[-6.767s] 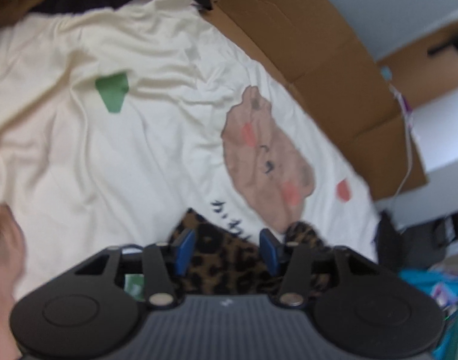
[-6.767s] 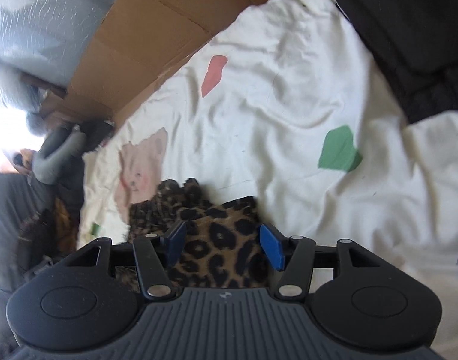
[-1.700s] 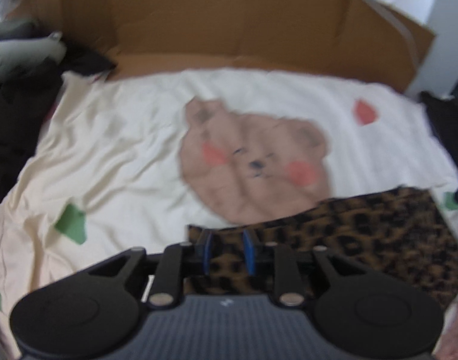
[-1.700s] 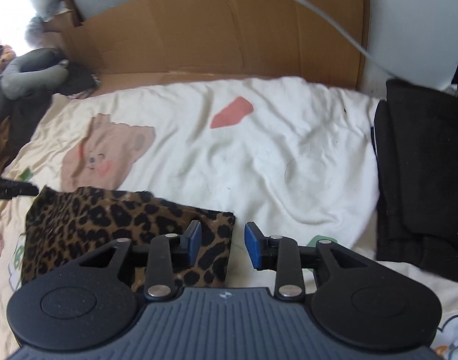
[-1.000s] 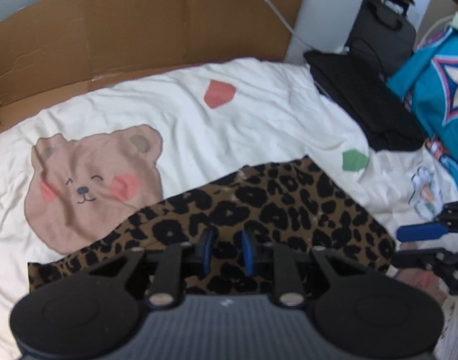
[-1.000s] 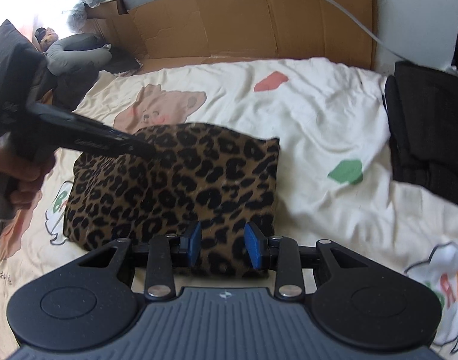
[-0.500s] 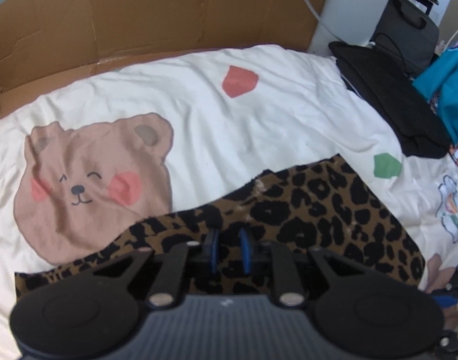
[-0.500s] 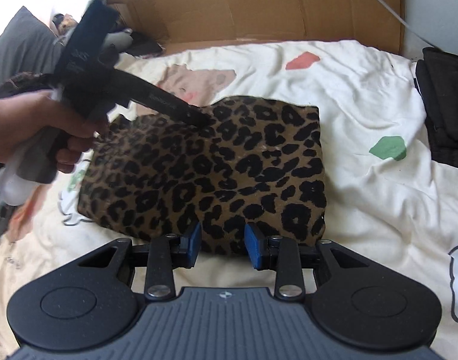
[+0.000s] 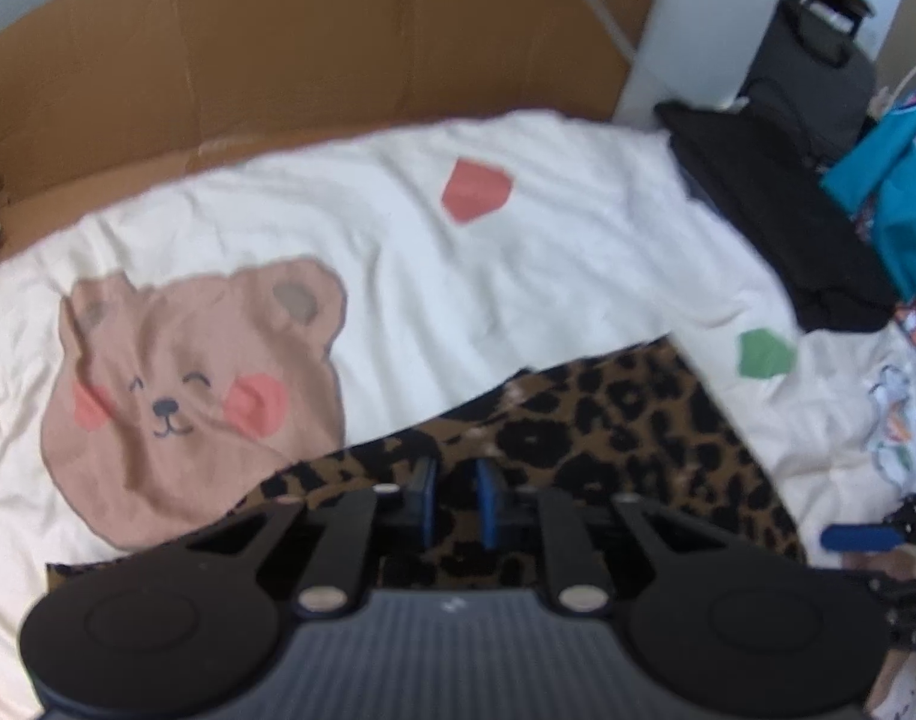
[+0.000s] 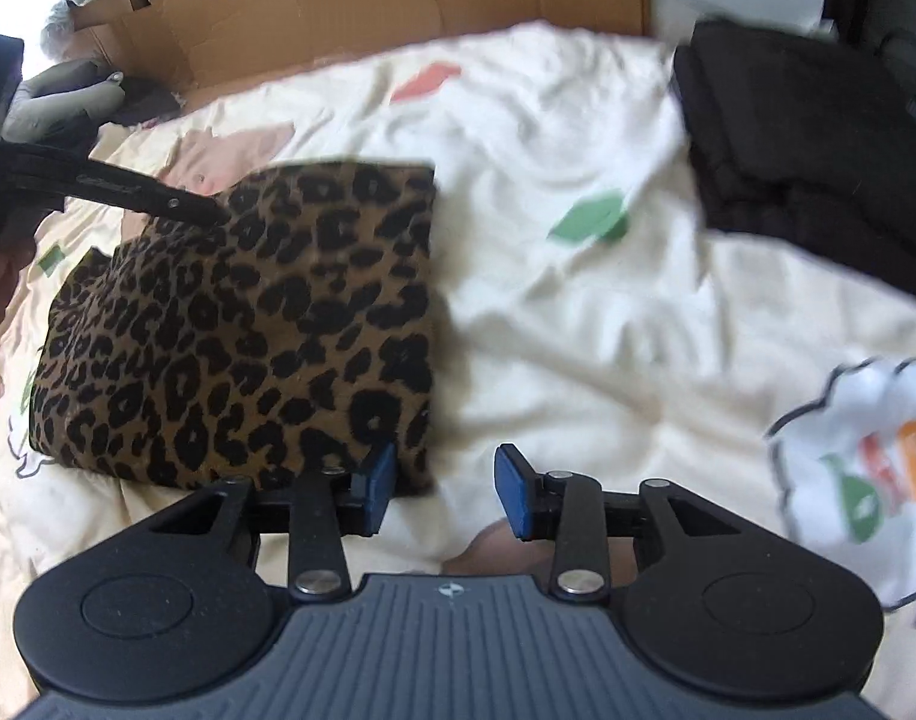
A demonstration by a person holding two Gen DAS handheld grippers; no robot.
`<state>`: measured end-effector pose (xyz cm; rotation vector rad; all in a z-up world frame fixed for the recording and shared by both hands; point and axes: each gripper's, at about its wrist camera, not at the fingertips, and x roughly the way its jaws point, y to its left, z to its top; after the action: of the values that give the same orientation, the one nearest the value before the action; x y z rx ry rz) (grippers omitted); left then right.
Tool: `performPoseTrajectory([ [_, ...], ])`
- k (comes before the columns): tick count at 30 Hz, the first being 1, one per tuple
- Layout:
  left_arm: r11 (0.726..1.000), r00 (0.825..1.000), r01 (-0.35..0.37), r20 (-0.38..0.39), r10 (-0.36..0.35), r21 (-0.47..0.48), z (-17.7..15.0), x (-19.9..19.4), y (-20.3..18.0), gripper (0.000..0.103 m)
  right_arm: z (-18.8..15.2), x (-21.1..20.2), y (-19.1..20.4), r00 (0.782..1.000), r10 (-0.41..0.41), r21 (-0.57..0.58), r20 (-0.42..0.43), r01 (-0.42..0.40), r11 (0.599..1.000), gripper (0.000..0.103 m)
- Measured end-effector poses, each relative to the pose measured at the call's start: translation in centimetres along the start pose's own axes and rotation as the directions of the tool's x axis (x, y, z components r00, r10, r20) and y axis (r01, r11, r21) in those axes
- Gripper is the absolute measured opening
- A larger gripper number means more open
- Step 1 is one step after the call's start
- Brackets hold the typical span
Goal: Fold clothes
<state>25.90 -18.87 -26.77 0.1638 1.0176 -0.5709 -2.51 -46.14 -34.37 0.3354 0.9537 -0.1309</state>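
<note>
Now folded flat on cream sheet [image 10: 578, 324]: leopard cloth [image 10: 248, 330]. Nipped at its far edge between nearly closed pads of left gripper [image 9: 456, 501]. Near corner just beside left pad of right gripper [image 10: 445, 489], jaws opening, nothing but sheet between them. Beyond the fingers, bear print [image 9: 188, 384] and cardboard [image 9: 278, 60]; off right, black clothes [image 10: 818, 150].

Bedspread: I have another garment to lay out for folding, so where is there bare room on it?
The widest free patch of the cream printed bedspread lies between the folded leopard-print cloth and the stack of black clothes, around the green patch. More lies toward the brown cardboard. The leopard cloth's side is crowded.
</note>
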Motion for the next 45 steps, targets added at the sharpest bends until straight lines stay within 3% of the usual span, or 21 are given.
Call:
performPoseTrajectory([
  [6,0.998,0.997,0.062,0.053,-0.061,-0.01,-1.3,-4.2,-1.4,0.019,0.6,-1.2,1.4,0.997,0.067,-0.02,0.04,-0.066,0.998,0.043],
  [9,0.996,0.995,0.084,0.048,-0.082,-0.03,-2.8,-5.2,-2.0,0.032,0.8,-0.7,2.7,0.994,0.106,-0.047,0.02,-0.105,0.993,0.043],
  [12,0.994,0.995,0.098,0.022,-0.097,-0.038,-4.5,-5.4,-2.6,0.036,0.8,-0.1,3.9,0.992,0.127,-0.079,-0.007,-0.127,0.989,0.043],
  [19,0.992,0.993,0.111,-0.055,-0.107,0.063,-8.5,-4.4,-5.1,0.037,0.4,2.2,5.1,0.99,0.119,-0.106,-0.073,-0.126,0.986,0.043],
  [30,0.997,0.996,-0.033,-0.078,0.038,0.068,-11.4,-3.6,-4.0,0.035,0.8,3.4,4.7,0.988,0.118,-0.106,-0.098,-0.129,0.986,0.043],
  [39,0.984,0.977,-0.176,-0.118,0.176,0.01,-12.8,-6.8,0.5,0.035,1.2,3.2,4.8,0.99,0.106,-0.1,-0.093,-0.115,0.988,0.043],
  [45,0.981,0.982,-0.178,-0.073,0.172,-0.079,-13.7,-9.5,1.8,0.015,1.8,1.2,3.8,0.994,0.103,-0.047,-0.042,-0.105,0.993,0.043],
])
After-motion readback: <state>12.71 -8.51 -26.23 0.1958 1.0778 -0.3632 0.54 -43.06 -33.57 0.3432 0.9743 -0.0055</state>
